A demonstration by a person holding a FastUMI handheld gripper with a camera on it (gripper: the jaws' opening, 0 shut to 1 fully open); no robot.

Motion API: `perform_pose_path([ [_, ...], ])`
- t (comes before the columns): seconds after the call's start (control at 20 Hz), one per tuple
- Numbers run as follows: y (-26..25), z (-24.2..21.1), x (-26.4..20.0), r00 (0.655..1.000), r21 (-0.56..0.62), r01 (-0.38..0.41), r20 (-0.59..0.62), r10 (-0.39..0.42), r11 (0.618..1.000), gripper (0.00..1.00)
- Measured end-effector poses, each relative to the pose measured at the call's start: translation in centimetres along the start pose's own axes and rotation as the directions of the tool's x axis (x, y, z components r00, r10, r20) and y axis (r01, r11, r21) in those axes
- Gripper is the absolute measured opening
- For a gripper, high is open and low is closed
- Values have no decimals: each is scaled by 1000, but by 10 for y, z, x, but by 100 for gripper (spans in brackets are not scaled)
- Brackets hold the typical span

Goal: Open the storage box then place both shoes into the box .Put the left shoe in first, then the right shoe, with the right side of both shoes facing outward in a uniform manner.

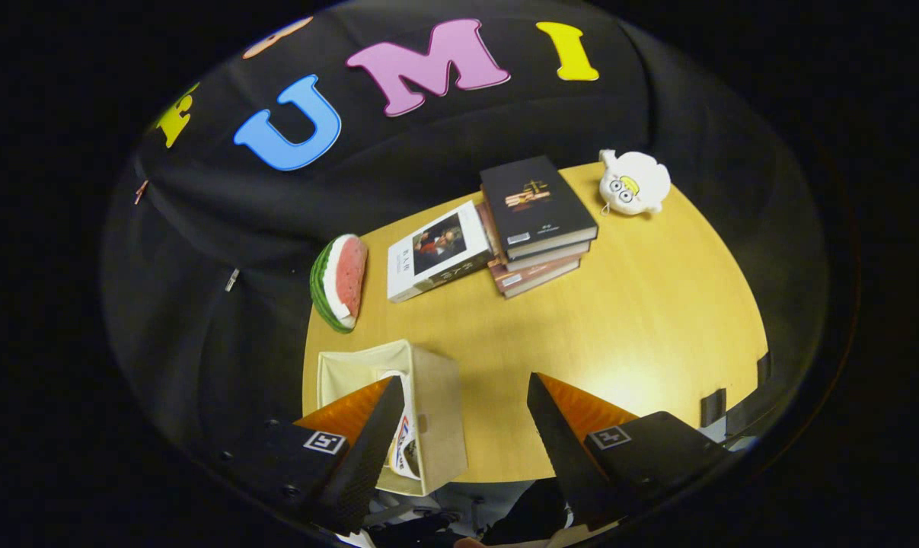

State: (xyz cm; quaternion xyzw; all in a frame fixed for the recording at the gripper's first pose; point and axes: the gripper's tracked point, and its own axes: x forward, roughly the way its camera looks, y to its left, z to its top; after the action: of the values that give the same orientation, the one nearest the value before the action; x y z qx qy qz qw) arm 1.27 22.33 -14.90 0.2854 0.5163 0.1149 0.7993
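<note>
Gripper (459, 426) fingers spread over storage box (436, 411) (contents half hidden).

Yellow-tan wood-grain desk (642, 320), cream fabric storage box (436, 411), red-fleshed, green-rinded watermelon slice (339, 281), white plush toy (633, 183) with yellow patch, black-covered book (535, 205) on reddish-brown ones, white-covered book (435, 251).

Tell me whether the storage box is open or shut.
Open: the storage box shows its inner walls and something inside, beside the open, empty tool.
</note>
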Motion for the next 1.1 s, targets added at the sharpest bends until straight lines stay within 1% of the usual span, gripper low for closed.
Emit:
perform_pose_path([
  [0.1, -23, 18, -11, 996, -22, 36, 78, -34, 999, 99],
  [0.2, -47, 39, -24, 979, -55, 83, 190, -71, 995, 99],
  [0.25, -57, 52, -32, 960, -69, 107, 266, -85, 992, 99],
  [0.35, -74, 67, -49, 921, -101, 148, 377, -100, 984, 99],
  [0.5, -92, 86, -76, 848, -156, 220, 519, -110, 963, 99],
  [0.65, -97, 105, -108, 751, -211, 301, 654, -95, 930, 99],
  [0.75, -90, 114, -133, 684, -232, 335, 726, -66, 913, 99],
  [0.9, -83, 121, -167, 601, -217, 349, 798, -40, 911, 97],
  [1.0, -80, 128, -182, 542, -214, 375, 840, -26, 902, 98],
  [1.1, -76, 130, -189, 507, -227, 398, 862, -7, 889, 98],
])
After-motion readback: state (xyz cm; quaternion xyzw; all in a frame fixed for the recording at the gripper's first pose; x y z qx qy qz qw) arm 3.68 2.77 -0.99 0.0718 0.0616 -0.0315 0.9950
